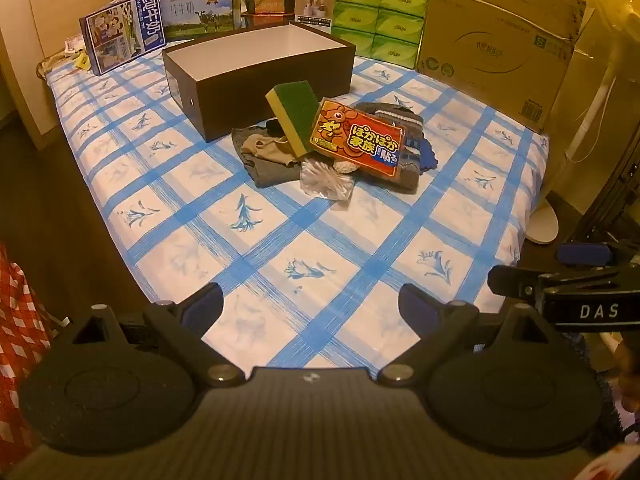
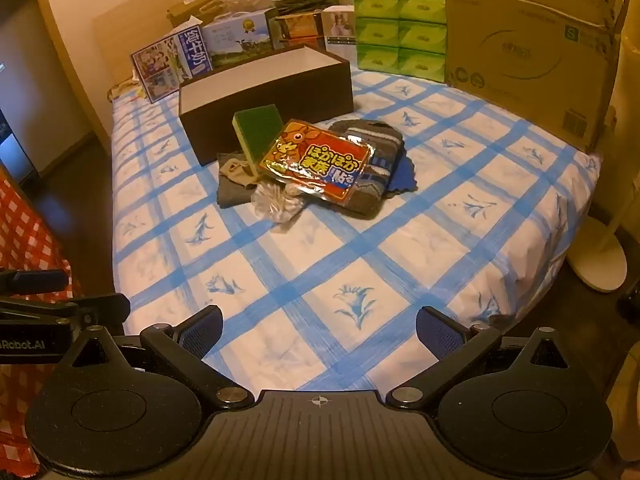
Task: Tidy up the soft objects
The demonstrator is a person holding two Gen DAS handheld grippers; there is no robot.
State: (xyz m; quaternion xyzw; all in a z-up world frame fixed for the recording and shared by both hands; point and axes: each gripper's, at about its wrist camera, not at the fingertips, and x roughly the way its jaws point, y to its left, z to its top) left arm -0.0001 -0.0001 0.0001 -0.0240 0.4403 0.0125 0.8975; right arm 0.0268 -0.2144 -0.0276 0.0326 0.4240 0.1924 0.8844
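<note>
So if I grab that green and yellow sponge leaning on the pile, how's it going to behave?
The sponge stands tilted on edge against the heat-pack packet, so a nudge would probably topple it. It looks like foam, likely light and squashy under the pads. Lifting it may let the packet slide.

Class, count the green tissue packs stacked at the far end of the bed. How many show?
6 green tissue packs show, stacked in two columns of three, between the small white box and the big cardboard box. More may be hidden behind.

Green tissue packs (image 1: 378,20) stand beside a big cardboard carton (image 1: 496,40).
</note>
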